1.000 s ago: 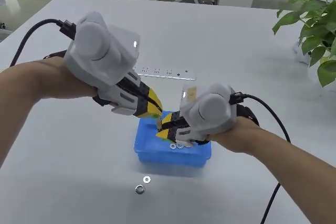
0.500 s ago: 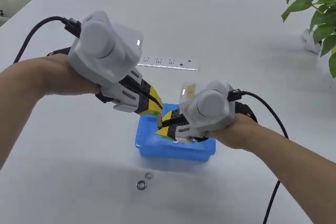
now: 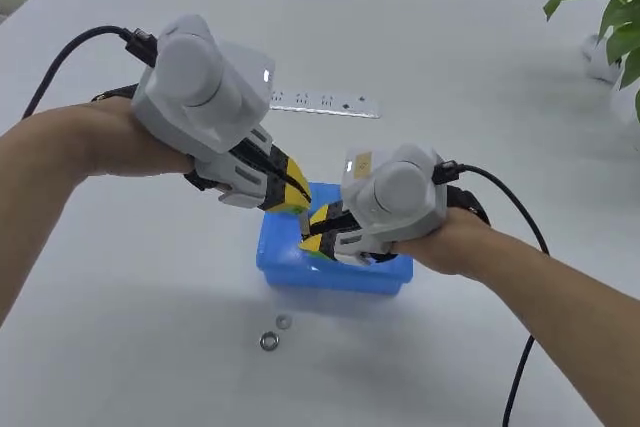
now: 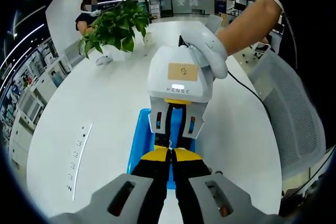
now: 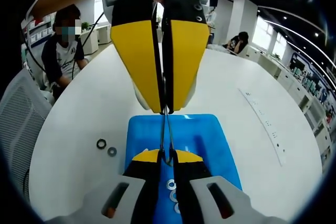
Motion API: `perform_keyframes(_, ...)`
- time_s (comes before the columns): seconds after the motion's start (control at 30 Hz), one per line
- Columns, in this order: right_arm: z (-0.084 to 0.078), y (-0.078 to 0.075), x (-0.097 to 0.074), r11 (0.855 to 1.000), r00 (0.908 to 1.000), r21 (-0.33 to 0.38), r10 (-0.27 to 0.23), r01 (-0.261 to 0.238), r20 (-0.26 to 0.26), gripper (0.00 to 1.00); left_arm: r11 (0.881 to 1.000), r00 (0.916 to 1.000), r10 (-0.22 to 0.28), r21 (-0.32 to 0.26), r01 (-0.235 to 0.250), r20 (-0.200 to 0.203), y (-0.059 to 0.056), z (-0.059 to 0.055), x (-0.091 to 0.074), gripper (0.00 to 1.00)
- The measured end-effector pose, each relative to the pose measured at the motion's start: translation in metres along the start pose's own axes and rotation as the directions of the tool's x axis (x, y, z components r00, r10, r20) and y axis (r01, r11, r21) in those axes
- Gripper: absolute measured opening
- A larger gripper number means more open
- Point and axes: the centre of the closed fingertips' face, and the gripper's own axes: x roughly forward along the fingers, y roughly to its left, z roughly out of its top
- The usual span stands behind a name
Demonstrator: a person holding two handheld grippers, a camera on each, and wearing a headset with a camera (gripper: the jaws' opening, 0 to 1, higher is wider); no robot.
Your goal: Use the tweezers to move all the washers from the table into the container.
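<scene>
While the left gripper (image 3: 300, 203) and right gripper (image 3: 313, 238) fingers (image 5: 181, 45) pinch the tweezers (image 5: 166, 129) over the container (image 5: 212, 135), likely drop step; next, fetch two washers (image 3: 268, 341) off bench (image 3: 150, 277).

crowded over the container, open desk around it

your left gripper (image 3: 295, 197) and right gripper (image 3: 312, 237) meet nose to nose above the blue container (image 3: 300, 277), tweezers (image 5: 167, 129) bridging them. two washers (image 3: 268, 341) lie toward the desk's near edge, a power strip (image 3: 320, 103) toward the far edge.

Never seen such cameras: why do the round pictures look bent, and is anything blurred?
Left gripper view: fisheye lens bows the table edge. Right gripper view: same bending; tweezers and blue container look sharp. Head view: straight lines, soft even light, faint shadow by the container, no glare.
</scene>
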Motion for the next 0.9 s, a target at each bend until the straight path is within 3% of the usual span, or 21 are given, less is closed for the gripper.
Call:
perform_keyframes(0.37, 0.0, 0.002, -0.002, 1.0, 1.0, -0.003, -0.003, 0.003, -0.004, 0.11, 1.0, 1.0, -0.001, 0.008, 0.001, -0.005, -0.003, 0.001, -0.001, 0.05)
perform_keyframes(0.9, 0.011, 0.007, -0.019, 0.999, 0.9995, -0.021, -0.032, 0.032, 0.005, 0.11, 1.0, 0.9999, 0.013, 0.029, -0.013, 0.009, -0.013, 0.017, -0.013, 0.05)
